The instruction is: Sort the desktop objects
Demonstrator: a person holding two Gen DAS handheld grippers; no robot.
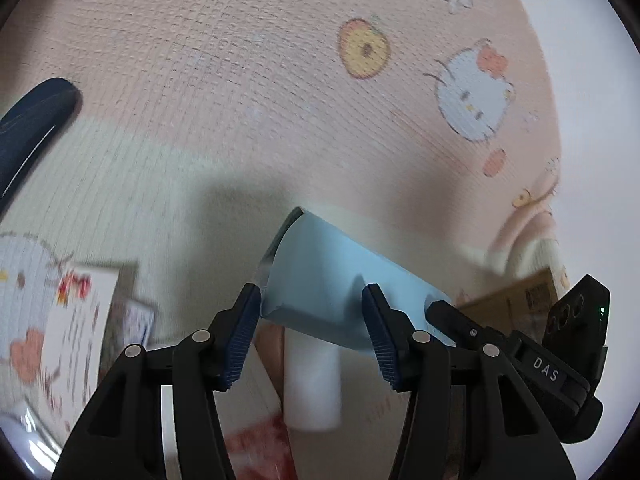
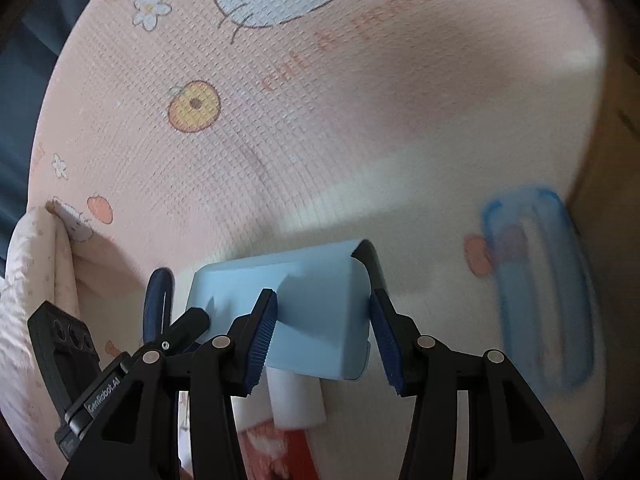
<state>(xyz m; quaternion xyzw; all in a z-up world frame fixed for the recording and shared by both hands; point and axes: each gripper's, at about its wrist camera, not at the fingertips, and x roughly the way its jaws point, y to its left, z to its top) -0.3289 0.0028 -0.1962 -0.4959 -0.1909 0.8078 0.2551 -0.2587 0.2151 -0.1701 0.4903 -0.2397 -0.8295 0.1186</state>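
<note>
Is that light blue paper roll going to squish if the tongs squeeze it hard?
Probably yes. The light blue paper roll looks like a thin sheet curled into a hollow tube, already dented near the left tongs, so it likely crumples easily. It seems light. Being round, it might roll on the pink mat if dropped.

Both wrist views are softly lit, with muted indoor light and no harsh glare. On the desk [image 1: 240,80], the pink cartoon-print cloth [image 2: 320,120] reads evenly bright, while a broad grey shadow [image 1: 248,200] falls just beyond the pale blue paper roll [image 1: 340,280]. A similar diffuse shadow band [image 2: 420,92] crosses the right view. Motion blur smears the printed card [image 1: 76,320] near the desk's left edge and the blue clip-like item [image 2: 536,280] near the right edge. Fisheye distortion bends the cloth's weave, and dark vignette fills the corners. The claw pads [image 1: 240,336] look sharp.
</note>
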